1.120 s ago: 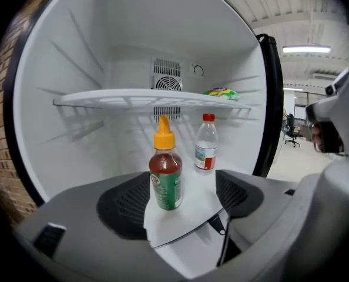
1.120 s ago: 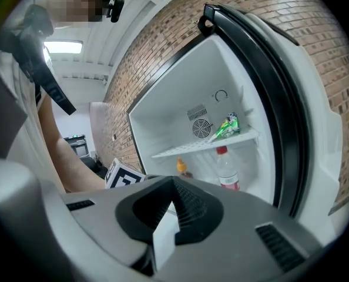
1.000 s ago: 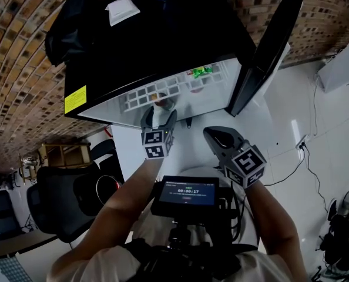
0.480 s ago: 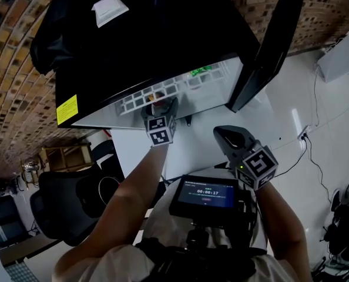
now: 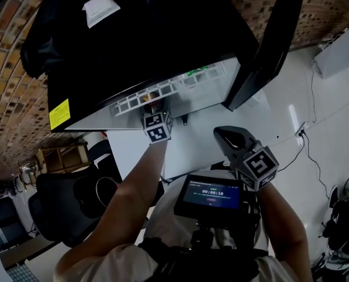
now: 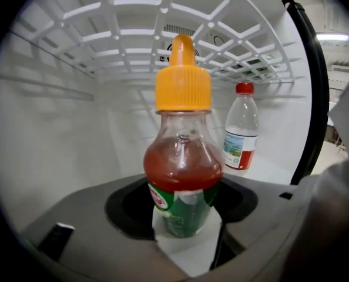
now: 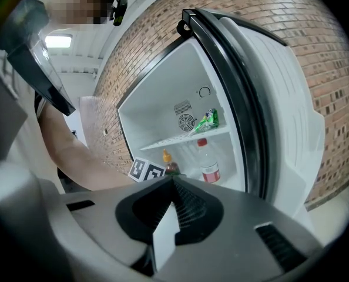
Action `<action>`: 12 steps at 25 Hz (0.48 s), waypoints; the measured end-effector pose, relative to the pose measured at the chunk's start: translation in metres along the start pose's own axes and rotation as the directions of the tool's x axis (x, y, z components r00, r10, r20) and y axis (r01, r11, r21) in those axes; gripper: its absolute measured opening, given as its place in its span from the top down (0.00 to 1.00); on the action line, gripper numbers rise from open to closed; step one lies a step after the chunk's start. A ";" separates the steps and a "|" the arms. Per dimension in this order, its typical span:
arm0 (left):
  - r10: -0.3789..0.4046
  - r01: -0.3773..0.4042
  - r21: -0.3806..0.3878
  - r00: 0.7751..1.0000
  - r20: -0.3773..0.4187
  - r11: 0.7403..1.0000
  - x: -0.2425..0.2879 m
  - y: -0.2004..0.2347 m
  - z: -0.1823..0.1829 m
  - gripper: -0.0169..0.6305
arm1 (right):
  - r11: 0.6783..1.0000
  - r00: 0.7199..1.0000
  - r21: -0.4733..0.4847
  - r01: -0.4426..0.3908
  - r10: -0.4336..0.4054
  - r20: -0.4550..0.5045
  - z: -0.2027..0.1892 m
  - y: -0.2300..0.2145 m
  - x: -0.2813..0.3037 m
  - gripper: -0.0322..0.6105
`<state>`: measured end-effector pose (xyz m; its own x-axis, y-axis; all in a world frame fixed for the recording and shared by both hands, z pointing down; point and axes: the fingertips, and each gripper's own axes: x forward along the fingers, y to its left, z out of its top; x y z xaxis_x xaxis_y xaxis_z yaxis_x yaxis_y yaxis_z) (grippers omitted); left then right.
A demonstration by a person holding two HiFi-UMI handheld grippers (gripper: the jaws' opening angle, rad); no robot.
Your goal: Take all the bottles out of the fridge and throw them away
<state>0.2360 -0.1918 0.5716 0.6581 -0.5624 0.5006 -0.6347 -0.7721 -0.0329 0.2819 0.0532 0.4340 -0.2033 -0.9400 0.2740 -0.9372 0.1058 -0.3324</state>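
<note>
Orange-capped clear bottle of red sauce (image 6: 180, 169): grasp step. Left gripper (image 6: 183, 245) jaws, just closing, clamp its green label; right gripper (image 7: 168, 216) jaws together, empty. Next: withdraw under white wire shelf (image 6: 133, 34).

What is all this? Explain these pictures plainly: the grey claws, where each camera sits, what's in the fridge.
No robot: a person holds a two-jaw gripper in each hand. The head view looks down from the person's head at an open fridge; the other two cameras ride on the grippers, looking along their jaws. The left gripper is inside the fridge; its jaws have just been closing around an orange-capped sauce bottle, though I cannot tell whether they press it yet. Farther back stands a red-capped bottle. A green packet lies on the shelf above. The right gripper hangs outside, shut and empty.
</note>
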 end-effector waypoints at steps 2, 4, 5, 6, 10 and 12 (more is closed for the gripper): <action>0.001 -0.001 -0.002 1.000 -0.002 1.000 -0.003 -0.002 0.000 0.53 | 1.000 1.000 0.012 -0.002 0.002 -0.012 0.000 0.001 -0.001 0.95; -0.005 0.005 -0.003 1.000 -0.007 1.000 -0.008 -0.002 -0.003 0.53 | 1.000 1.000 0.025 -0.005 0.006 -0.022 0.001 0.003 -0.001 0.95; -0.007 0.007 -0.002 1.000 -0.007 1.000 -0.010 -0.002 -0.005 0.53 | 1.000 1.000 0.028 -0.008 0.009 -0.023 0.001 0.003 -0.001 0.95; -0.006 0.006 0.004 1.000 -0.002 1.000 -0.013 0.001 -0.008 0.53 | 0.999 1.000 0.030 -0.012 0.013 -0.022 0.002 0.003 0.000 0.95; -0.028 0.027 0.005 0.999 0.029 1.000 -0.030 0.003 -0.013 0.54 | 0.999 1.000 0.028 -0.015 0.015 0.006 0.003 0.000 0.006 0.95; -0.050 0.050 0.004 0.998 0.028 0.999 -0.044 -0.003 -0.012 0.53 | 1.000 1.000 0.018 -0.021 0.021 0.016 0.004 0.001 0.009 0.95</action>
<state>0.2037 -0.1614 0.5605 0.7001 -0.5312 0.4771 -0.5996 -0.8002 -0.0113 0.2802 0.0432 0.4331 -0.2182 -0.9426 0.2528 -0.9274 0.1197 -0.3543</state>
